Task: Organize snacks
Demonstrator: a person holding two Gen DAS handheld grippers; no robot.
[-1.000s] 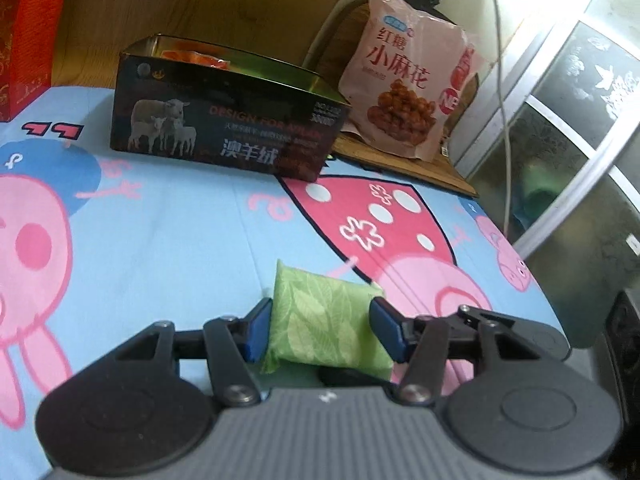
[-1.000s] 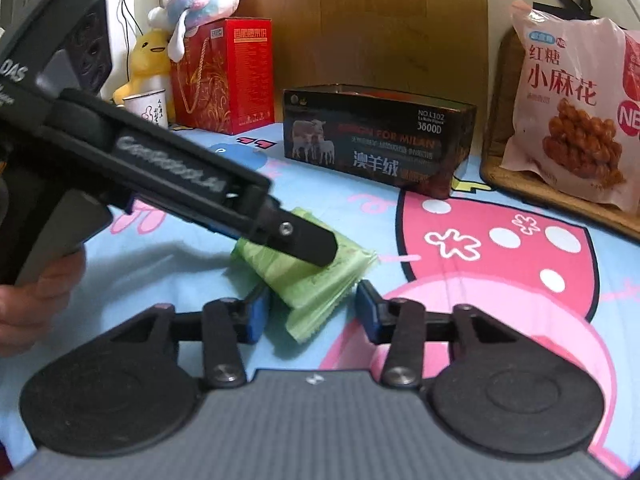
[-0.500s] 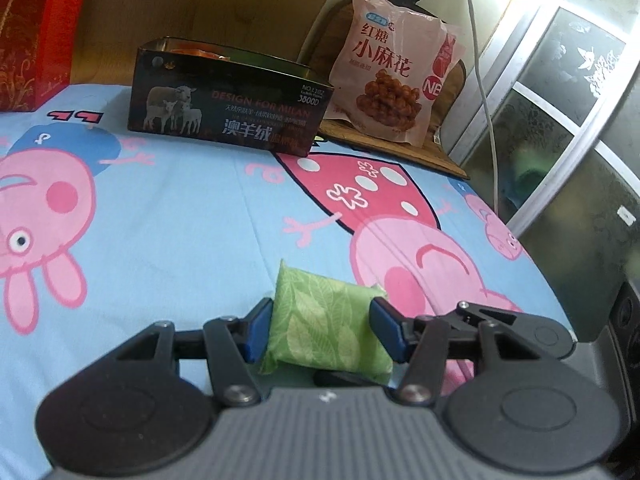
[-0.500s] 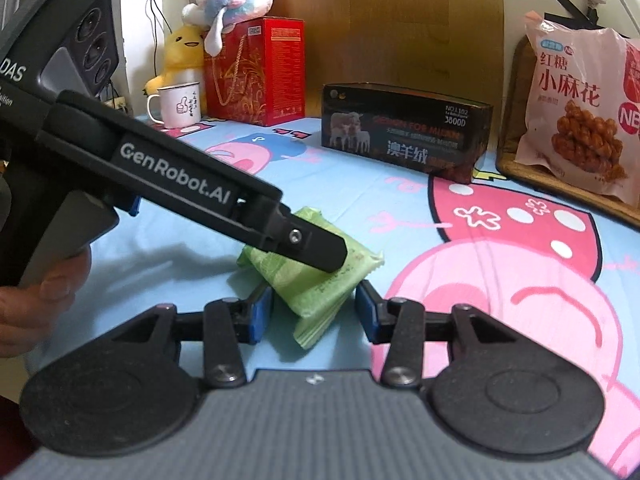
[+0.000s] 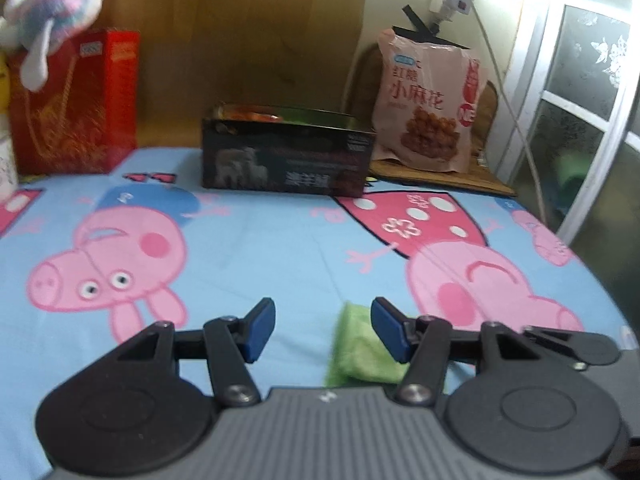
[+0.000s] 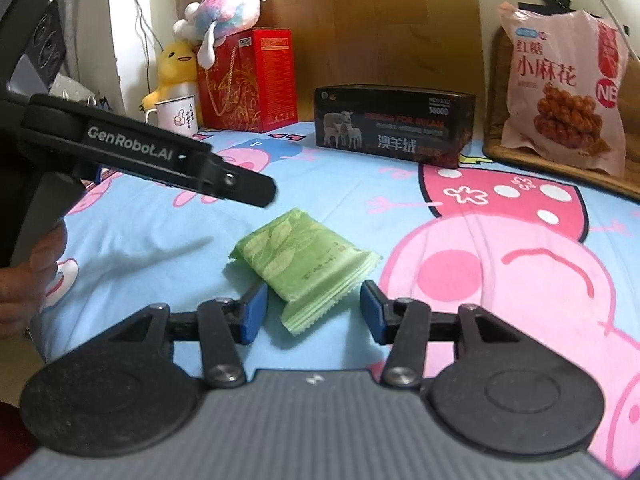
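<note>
Progress: early | green snack packet [image 6: 306,266] lay loose near bedsheet's [image 6: 328,184] front edge, unboxed | black box [image 6: 394,124] at back edge | left gripper [image 5: 323,330] part-open, empty | right gripper [image 6: 313,312] fingers just widened around packet, not gripping

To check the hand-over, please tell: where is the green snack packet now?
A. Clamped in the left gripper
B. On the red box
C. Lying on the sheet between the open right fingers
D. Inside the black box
C: the green snack packet lies flat on the sheet, with gaps to both pads of the right gripper.
</note>
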